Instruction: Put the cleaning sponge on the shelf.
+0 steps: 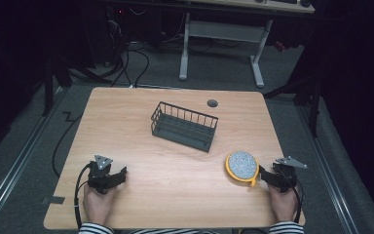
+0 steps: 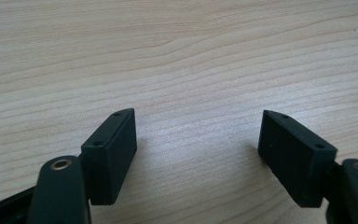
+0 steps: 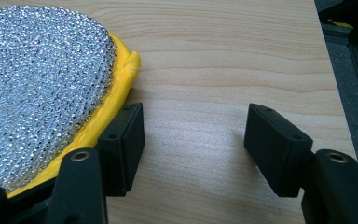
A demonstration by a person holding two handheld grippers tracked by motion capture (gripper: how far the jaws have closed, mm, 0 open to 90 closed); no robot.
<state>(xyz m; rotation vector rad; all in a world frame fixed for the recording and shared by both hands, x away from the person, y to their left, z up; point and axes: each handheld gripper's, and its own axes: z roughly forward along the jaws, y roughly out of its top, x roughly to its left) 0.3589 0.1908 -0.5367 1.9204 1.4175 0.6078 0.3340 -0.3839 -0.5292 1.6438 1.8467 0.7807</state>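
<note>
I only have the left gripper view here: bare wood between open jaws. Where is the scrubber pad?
Observer: The yellow-rimmed scrubber pad lies near the table's right edge, just beside the right gripper.
Operator: Is that gripper holding it?
Observer: No. Its jaws stand open over bare wood; the pad's rim sits outside one jaw.
Operator: Anything to drop it into?
Observer: A black wire basket stands mid-table, farther back, with nothing visible inside.

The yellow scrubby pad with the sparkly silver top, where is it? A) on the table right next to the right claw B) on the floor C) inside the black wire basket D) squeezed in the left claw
A: the scrubby pad lies flat on the table just beside the open right claw, away from the basket.
</note>
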